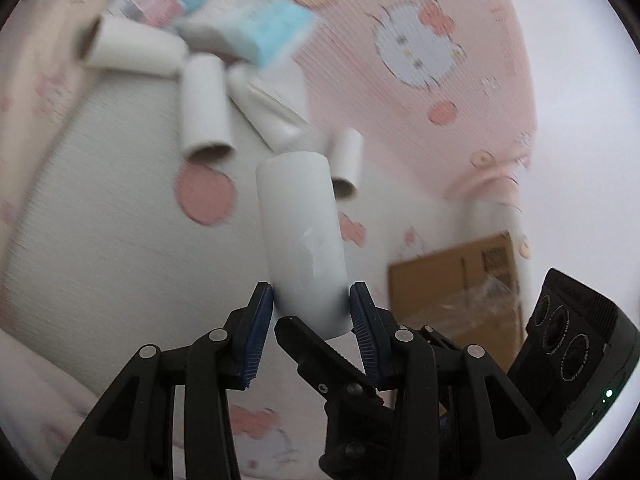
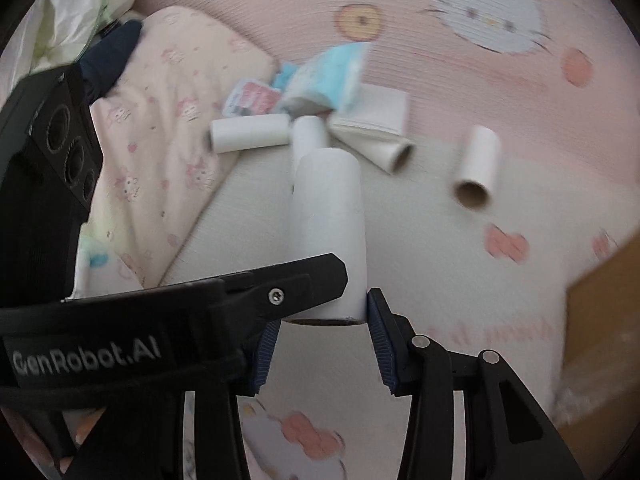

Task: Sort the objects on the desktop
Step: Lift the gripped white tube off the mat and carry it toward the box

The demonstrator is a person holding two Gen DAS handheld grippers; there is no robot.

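Both sets of jaws are closed on one and the same white cardboard tube [image 1: 302, 236]: the left gripper [image 1: 311, 304] pinches its near end between its blue pads [image 1: 262, 328], and the right gripper [image 2: 322, 322] clamps that same end from the other side, its right pad [image 2: 380, 332] touching the tube's lower rim. In the right wrist view a black finger of the left gripper crosses in front of the tube and hides the right gripper's other pad, so I judge that grip from the one pad that shows. The tube points away from both cameras, tilted slightly, and sits clear above the bedding rather than on it.

As for progress, sorting looks barely begun. Four more white tubes remain on the pink cartoon-cat blanket [image 1: 440, 128]: one lying crosswise [image 2: 250, 133], one partly hidden behind the held tube [image 2: 310, 136], one angled with its open end showing [image 2: 390, 154], and one apart to the right [image 2: 478, 166]. Behind them lie a blue-and-white tissue pack [image 2: 332, 74], a small pink-printed packet [image 2: 254, 98] and a folded white sheet [image 2: 380, 114], all heaped together and apparently untouched. A brown cardboard box [image 1: 456, 288] stands at the right edge in both views, near the grippers; it may be the destination, though nothing shows inside it. A patterned pillow [image 2: 160, 140] lies left of the pile.
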